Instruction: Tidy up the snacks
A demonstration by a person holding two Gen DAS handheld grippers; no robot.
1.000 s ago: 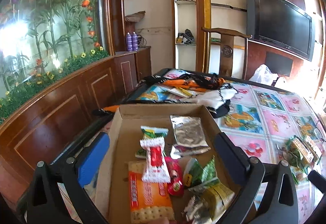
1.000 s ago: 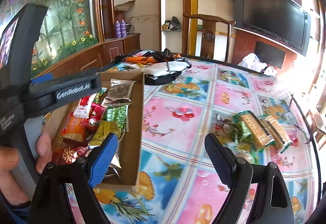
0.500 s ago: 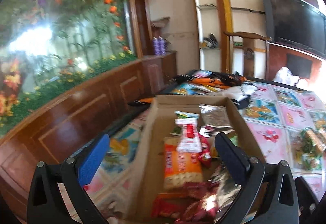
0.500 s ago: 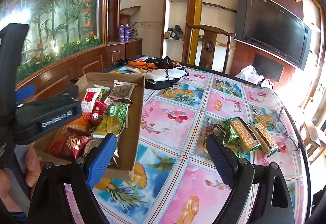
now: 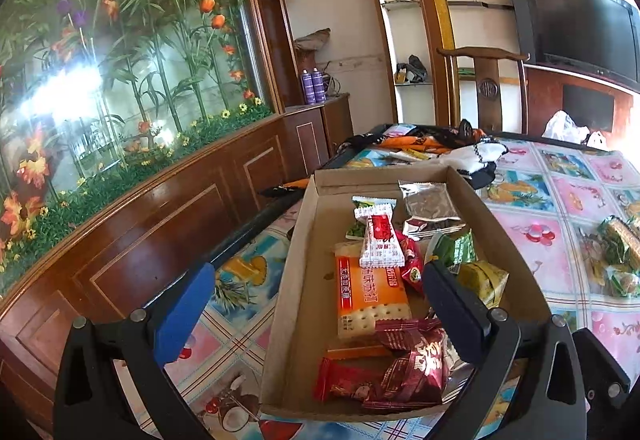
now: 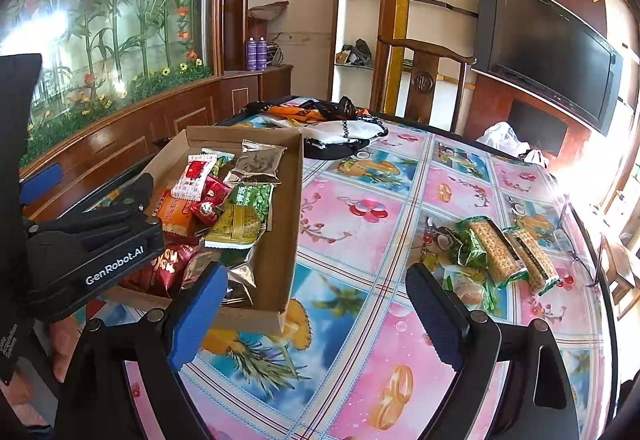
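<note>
Left wrist view: left gripper (image 5: 316,304) hangs over a cardboard box (image 5: 304,248) of snacks, fingers spread wide and holding nothing.

The box sits on the bench (image 6: 360,208) with an orange cracker pack (image 5: 368,292) at its middle, a red-and-white candy packet (image 5: 378,242) lying on it toward 12 o'clock, a silver pouch (image 5: 430,204) at 1 o'clock and dark red wrappers (image 5: 404,364) at 6 o'clock. In the right wrist view the right gripper (image 6: 316,308) is likewise wide apart and empty above the patterned cloth, with the box at its 10 o'clock and green-wrapped cracker packs (image 6: 500,252) lying loose on the bench at 2 o'clock, well apart from the box.
</note>
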